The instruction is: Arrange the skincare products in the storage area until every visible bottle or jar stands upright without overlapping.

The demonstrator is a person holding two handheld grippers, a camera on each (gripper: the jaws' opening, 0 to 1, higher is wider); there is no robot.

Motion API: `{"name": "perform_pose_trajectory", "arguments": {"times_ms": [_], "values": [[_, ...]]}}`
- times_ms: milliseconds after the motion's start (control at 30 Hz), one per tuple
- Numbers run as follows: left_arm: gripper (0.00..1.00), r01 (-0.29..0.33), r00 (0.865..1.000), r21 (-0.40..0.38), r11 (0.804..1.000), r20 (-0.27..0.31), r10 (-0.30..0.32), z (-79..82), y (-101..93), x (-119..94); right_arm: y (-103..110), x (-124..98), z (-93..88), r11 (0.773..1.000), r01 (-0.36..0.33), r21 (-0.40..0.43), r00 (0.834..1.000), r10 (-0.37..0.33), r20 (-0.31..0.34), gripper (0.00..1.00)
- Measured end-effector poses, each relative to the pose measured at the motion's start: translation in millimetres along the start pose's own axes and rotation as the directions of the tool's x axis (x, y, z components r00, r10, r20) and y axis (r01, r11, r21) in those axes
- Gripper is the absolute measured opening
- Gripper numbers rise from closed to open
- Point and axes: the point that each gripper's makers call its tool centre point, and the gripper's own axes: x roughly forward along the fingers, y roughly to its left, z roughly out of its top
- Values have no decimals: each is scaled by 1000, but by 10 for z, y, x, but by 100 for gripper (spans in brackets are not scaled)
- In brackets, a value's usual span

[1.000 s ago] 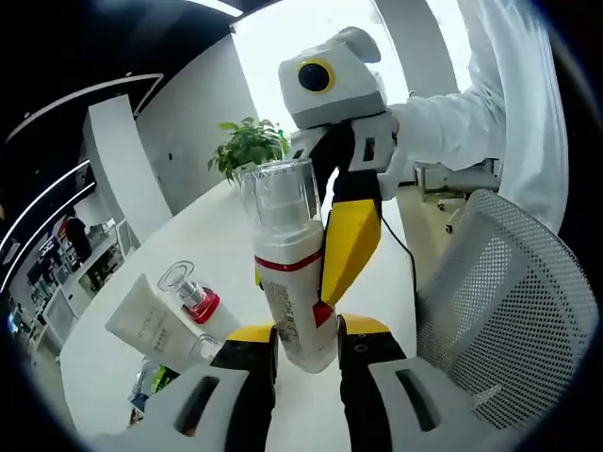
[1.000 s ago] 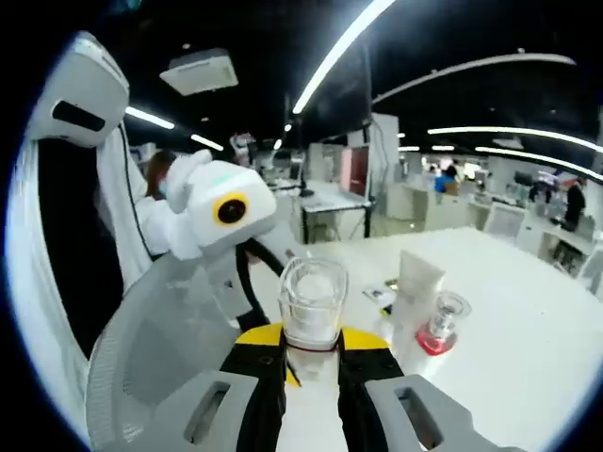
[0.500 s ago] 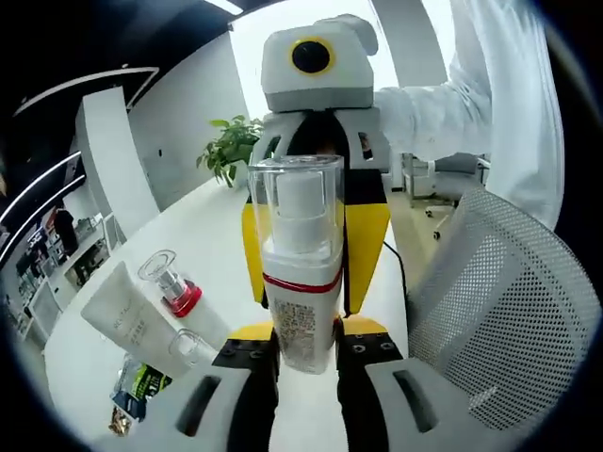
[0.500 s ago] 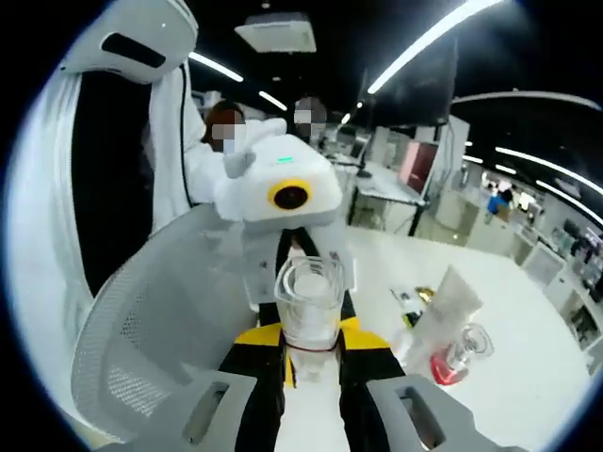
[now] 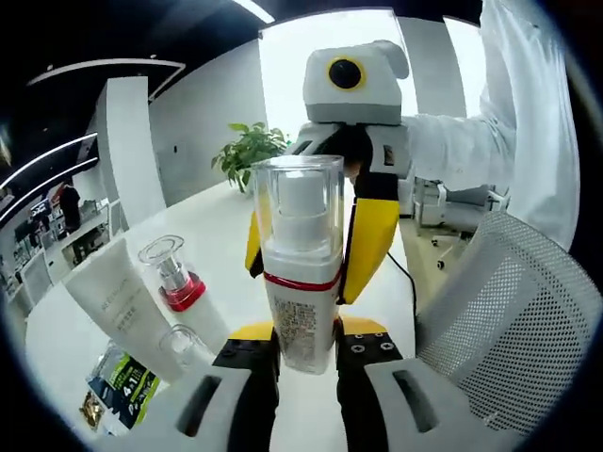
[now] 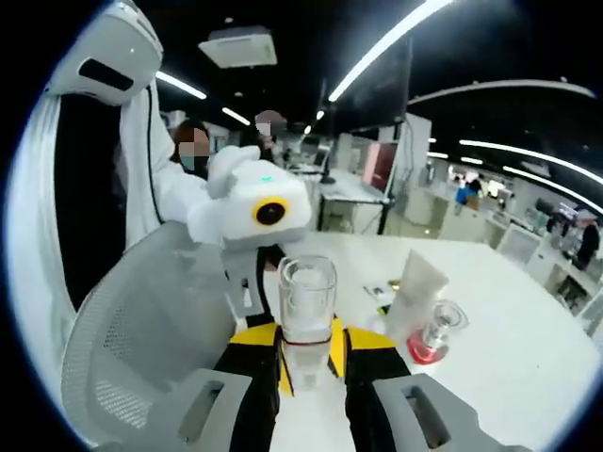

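Note:
A white pump bottle [image 5: 301, 282] with a red band and a clear cap is held upright above the table. My left gripper [image 5: 306, 344] is shut on its lower body. From the opposite side, my right gripper [image 5: 303, 282] has its yellow fingers on both flanks of the bottle. In the right gripper view the same bottle [image 6: 307, 315] stands between the jaws of my right gripper [image 6: 309, 344], which is shut on it. A white tube [image 5: 118, 306] and a small red-collared bottle [image 5: 174, 278] with a clear cap stand on the table to the left.
The white table [image 5: 207, 226] also carries a small clear-capped item [image 5: 184, 344] and green and black sachets [image 5: 118, 386]. A grey mesh chair [image 5: 509, 301] stands close by. A person's white sleeve [image 5: 471, 141] reaches in. A potted plant [image 5: 250, 151] is at the far end.
The right gripper swung from slanting beside the bottle to straddling it squarely. Both views shifted with the hands. The tube and the red-collared bottle stayed put.

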Motion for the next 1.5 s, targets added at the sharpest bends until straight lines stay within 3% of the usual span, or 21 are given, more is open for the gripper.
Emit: {"name": "perform_pose_trajectory", "arguments": {"times_ms": [233,800,967,1033,1300,1500], "values": [[19,9,1000,-18,1000,6,-9,-70,15,50,-70,-38,40,1000,-3,30,999,1,47,17],[19,45,999,-45,998,-16,-46,-358,45,195,-80,101,-168,997,-36,62,999,34,34,10],[20,48,998,-43,998,-46,-50,-488,60,237,-75,161,-275,998,-30,63,999,29,22,10],[20,36,998,-6,999,-53,-36,-514,79,253,-68,173,-292,998,-31,52,999,30,14,10],[23,20,996,-49,999,-81,-24,-625,98,257,-55,235,-365,997,-48,54,999,49,-19,10],[19,-8,990,-78,997,-141,-3,-777,164,224,-146,253,-459,998,-31,53,999,33,-29,10]]}}
